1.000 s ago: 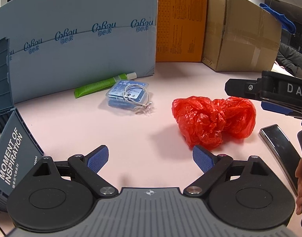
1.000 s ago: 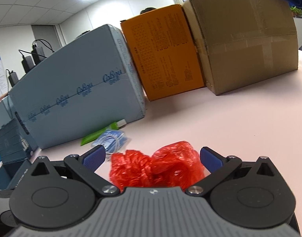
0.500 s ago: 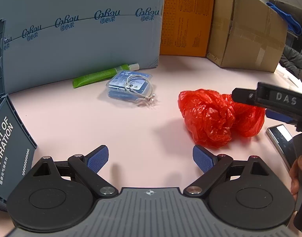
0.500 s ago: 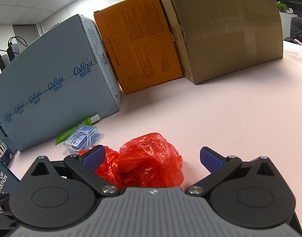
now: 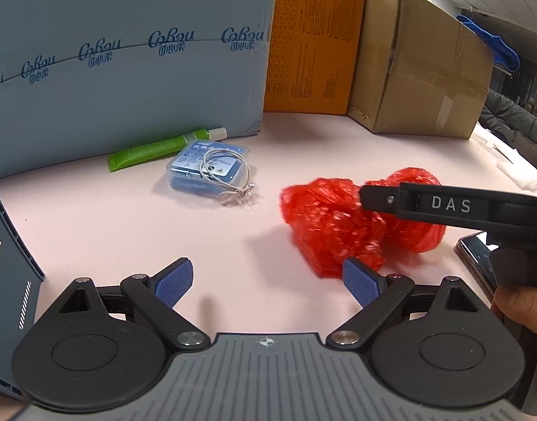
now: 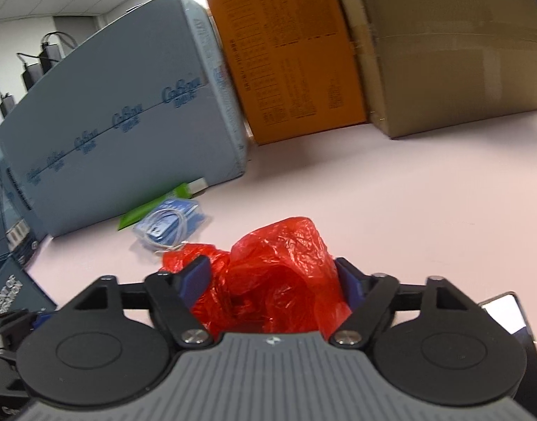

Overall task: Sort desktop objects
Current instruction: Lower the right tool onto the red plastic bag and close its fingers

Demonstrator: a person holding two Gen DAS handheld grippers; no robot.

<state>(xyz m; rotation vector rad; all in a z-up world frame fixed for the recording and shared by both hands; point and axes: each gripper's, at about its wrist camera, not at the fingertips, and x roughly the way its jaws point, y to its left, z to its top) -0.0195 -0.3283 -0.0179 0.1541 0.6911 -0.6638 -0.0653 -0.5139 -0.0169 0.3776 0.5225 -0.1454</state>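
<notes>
Grabbing the crumpled red plastic bag point(image 6: 279, 273)

The right gripper point(image 6: 273, 279) has its blue pads on both sides of the bag, which lies on the pink table point(image 6: 408, 210); the jaws look closed around it, pressing the soft plastic. The left gripper point(image 5: 268, 279) hangs over bare table with its jaws wide apart, holding nothing. I think the pick-up step is on. Next, the bag needs a firm squeeze and a lift, away from the clear blue case point(image 5: 208, 168) and green tube point(image 5: 156, 149) nearby.
</notes>
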